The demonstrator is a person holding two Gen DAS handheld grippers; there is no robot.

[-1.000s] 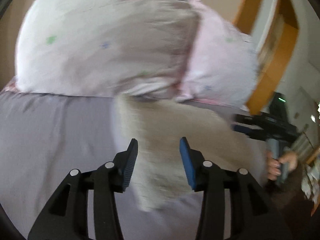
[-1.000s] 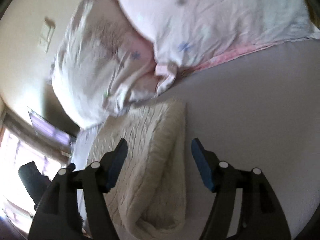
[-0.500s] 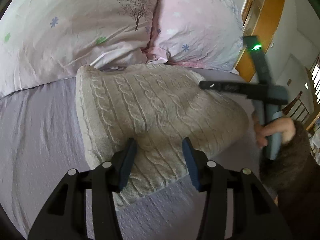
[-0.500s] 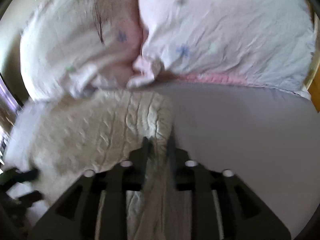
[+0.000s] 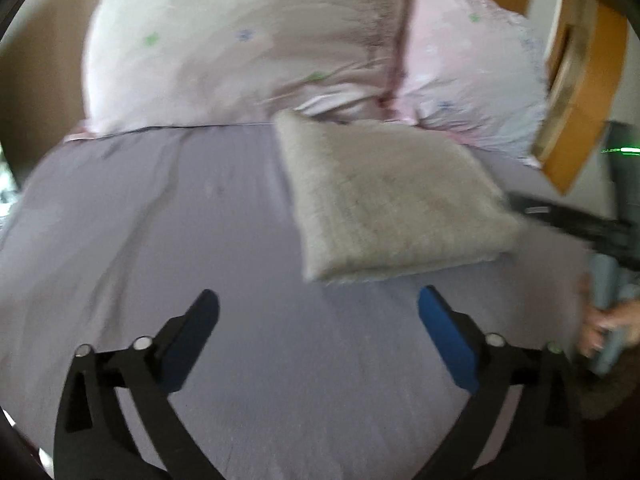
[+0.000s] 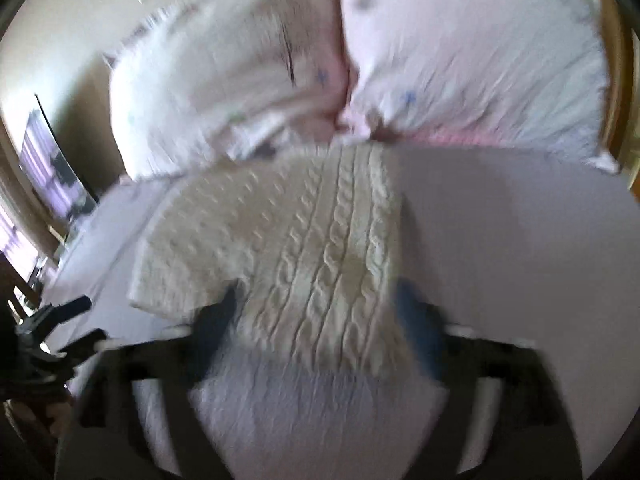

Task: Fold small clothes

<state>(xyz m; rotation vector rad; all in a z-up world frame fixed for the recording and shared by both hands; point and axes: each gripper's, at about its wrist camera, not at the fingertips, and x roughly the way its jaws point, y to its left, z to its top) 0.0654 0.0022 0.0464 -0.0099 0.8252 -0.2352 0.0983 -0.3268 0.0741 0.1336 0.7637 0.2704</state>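
Left claw (image 5: 318, 316): my jaws are spread wide and grip nothing; they hover over bare bedsheet at the bottom of the left wrist view, apart from the sweater.
Right claw (image 6: 320, 312): my jaws are parted wide at lower centre of the right wrist view, one finger on each side of the sweater's near end; motion blur hides whether the pads touch the knit, and they do not pinch it.
Sweater (image 5: 390, 200): cream cable knit, folded into a thick pad lying flat on the sheet, right of centre in the left wrist view; its far edge meets the pillows.
Sweater, right wrist view (image 6: 304, 248): centre of frame, near end between my right fingers, a lower layer jutting out at left.
Bedsheet (image 5: 160, 220): lilac, with open room left of the sweater and in front of it.
Pillows (image 5: 248, 44): two pale flowered ones across the top of the frame, side by side and touching.
Wooden frame (image 5: 580, 80): orange, upper right, beyond the pillows.
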